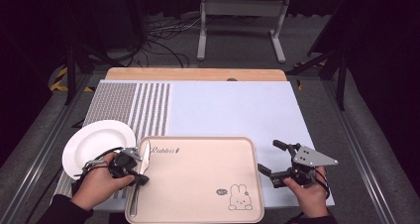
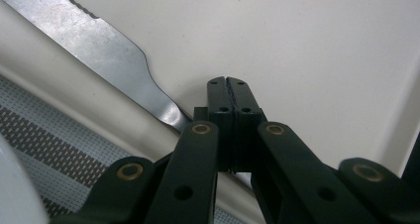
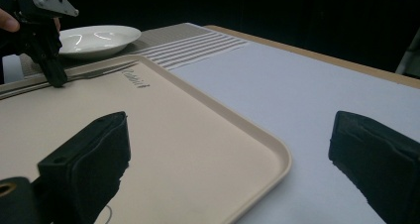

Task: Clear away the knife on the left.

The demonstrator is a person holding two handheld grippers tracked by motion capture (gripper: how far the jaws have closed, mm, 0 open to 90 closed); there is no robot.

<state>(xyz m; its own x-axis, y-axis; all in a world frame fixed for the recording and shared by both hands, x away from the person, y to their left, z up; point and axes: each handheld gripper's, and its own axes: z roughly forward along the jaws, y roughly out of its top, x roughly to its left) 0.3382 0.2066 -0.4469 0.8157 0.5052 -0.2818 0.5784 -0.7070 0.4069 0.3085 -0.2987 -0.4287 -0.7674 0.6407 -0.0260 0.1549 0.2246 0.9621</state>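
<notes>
Left gripper view has the left gripper clamped on the knife handle at the tray rim; thin grip, so it could twist loose. Right gripper sits wide open, empty.

A: The tray is seen as smooth, matt plastic in a pale beige, with printed lettering and a small rabbit drawing. How is the knife rendered?

B: Dull grey metal is shown, faintly scuffed, with a soft sheen near the neck and a serrated edge.

A: The plate is presented as white and glossy; bright reflections are carried on it.

B: The mat is given as woven cloth with a fine striped texture. The table edge is shown as light wood, covered by a smooth, matt white sheet.

A: The left gripper is seen as matt black plastic with brass-coloured rivets.
</notes>
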